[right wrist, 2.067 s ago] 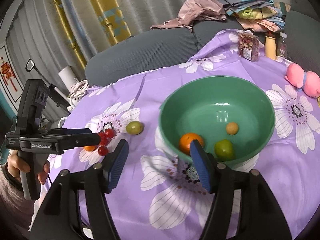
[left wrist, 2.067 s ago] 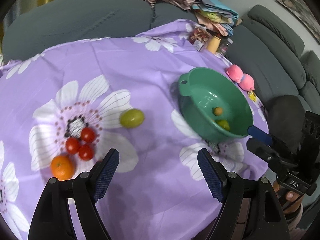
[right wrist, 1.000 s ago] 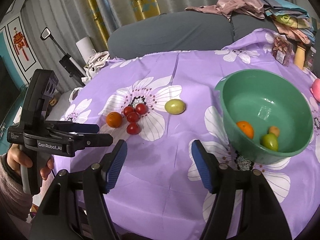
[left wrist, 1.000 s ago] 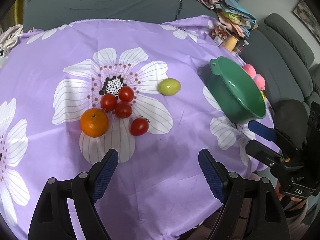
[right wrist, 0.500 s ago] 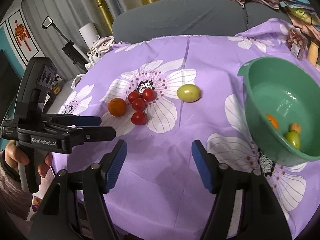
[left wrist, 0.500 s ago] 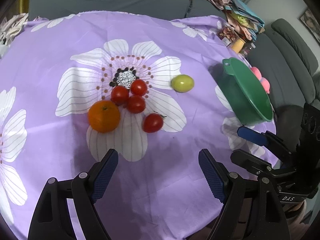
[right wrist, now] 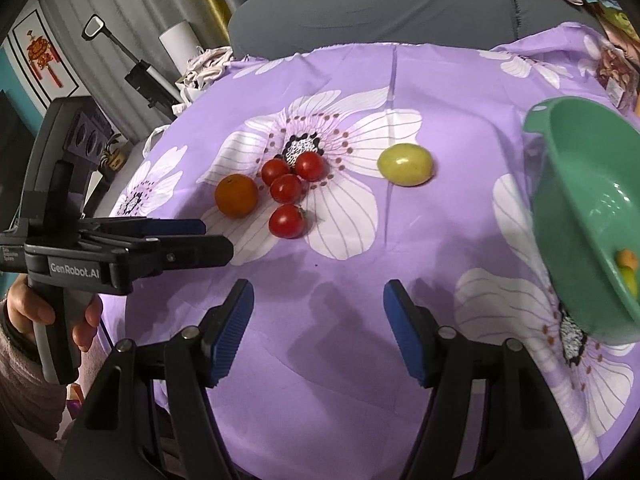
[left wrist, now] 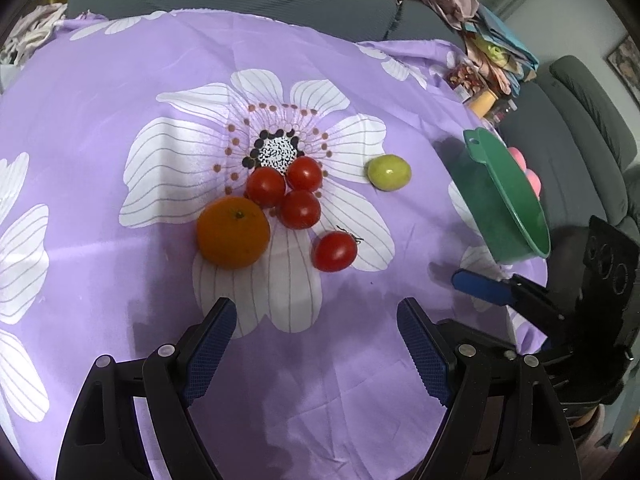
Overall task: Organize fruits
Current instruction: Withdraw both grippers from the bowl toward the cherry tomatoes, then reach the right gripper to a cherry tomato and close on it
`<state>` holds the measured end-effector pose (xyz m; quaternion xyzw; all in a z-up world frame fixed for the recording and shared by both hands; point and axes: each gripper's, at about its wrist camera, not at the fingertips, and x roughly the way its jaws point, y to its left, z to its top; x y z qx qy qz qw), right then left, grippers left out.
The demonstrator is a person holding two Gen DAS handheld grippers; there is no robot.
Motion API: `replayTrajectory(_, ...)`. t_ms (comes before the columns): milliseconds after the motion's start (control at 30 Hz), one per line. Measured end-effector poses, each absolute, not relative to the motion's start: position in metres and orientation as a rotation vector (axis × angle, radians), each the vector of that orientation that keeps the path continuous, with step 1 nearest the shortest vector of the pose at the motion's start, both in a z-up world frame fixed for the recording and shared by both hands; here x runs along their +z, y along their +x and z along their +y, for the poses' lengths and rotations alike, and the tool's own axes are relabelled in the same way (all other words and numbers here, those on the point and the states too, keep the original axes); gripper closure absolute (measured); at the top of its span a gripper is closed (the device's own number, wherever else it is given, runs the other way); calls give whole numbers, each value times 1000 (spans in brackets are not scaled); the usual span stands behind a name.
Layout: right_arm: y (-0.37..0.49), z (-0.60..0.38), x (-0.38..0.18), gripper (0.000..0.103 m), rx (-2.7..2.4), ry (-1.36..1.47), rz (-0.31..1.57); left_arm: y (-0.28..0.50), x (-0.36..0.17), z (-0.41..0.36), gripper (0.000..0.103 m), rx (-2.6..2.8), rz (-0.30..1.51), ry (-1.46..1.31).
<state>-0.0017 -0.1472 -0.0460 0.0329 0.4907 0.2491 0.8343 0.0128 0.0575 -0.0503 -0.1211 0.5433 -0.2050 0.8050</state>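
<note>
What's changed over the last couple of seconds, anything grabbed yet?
Nothing grabbed. Both grippers swung away from the bowl toward the loose fruit: the orange, tomatoes and green fruit now sit ahead of the left gripper, and the right gripper faces them too. Both jaws stayed open and empty. The fruit on the cloth and in the bowl has not moved.
</note>
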Motion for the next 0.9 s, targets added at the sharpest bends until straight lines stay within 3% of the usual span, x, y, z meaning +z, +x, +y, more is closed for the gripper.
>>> replayTrajectory(900,25,-111,-58,35,561,14,1096,34,-59,67,21,-517,1171,-365)
